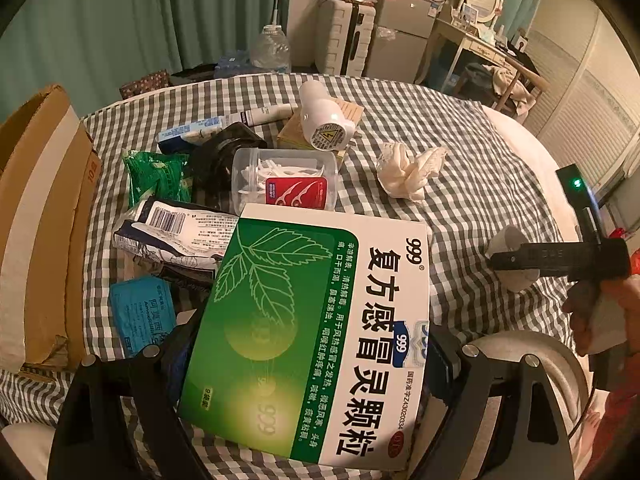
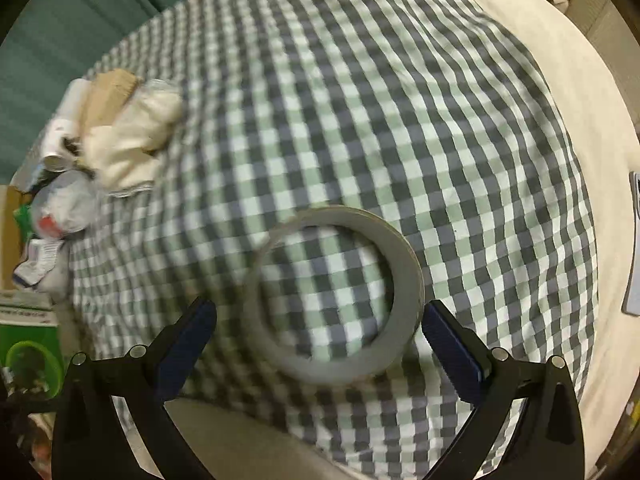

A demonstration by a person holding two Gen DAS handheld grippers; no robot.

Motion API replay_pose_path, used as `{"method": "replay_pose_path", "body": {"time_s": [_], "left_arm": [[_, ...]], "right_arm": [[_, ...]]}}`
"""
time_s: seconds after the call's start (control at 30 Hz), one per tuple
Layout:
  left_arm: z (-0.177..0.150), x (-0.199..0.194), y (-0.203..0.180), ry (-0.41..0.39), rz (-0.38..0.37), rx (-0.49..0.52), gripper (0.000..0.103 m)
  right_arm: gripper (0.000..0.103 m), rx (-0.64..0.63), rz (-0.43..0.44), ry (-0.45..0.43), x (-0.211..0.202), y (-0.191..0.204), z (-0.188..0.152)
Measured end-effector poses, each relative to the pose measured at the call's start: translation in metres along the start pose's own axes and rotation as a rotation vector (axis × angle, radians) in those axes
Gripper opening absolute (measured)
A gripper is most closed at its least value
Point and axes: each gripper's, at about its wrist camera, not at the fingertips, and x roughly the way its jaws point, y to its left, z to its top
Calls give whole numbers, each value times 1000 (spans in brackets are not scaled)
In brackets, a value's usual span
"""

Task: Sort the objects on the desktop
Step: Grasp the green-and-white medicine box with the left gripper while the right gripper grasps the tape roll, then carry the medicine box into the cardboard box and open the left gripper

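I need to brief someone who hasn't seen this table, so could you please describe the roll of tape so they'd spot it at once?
On the checked tablecloth, look at the bare stretch away from the clutter, directly below the right tongs. The tape roll lies there alone: a grey ring showing cloth through its middle, unlike the crumpled white tissue further off.

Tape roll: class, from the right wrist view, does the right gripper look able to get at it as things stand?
Probably yes. The tape roll lies flat on the checked cloth between the right gripper's spread fingers, which do not press on it. Nothing lies over the roll, and the crumpled tissue sits well apart.
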Motion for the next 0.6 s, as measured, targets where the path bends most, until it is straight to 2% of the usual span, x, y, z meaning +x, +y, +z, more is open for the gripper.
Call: {"method": "replay_pose_path", "body": {"time_s": [0.13, 0.2, 0.23, 0.27, 0.43, 0.6], "left_arm": [[-1, 3, 0, 8, 2, 3, 90], [-3, 5, -1, 16, 4, 4, 90], [-3, 4, -1, 16, 4, 4, 90], [-3, 3, -1, 14, 3, 4, 90], [1, -10, 2, -19, 1, -2, 90], [9, -34, 7, -81, -2, -24, 90]], "right_arm": [[103, -1, -13, 27, 15, 1, 2], [99, 4, -24, 17, 16, 2, 2], [88, 6, -38, 7, 13, 2, 3], [82, 6, -44, -6, 9, 3, 3], [82, 21, -9, -42, -8, 5, 0], [82, -2, 36, -132, -59, 25, -13]]}}
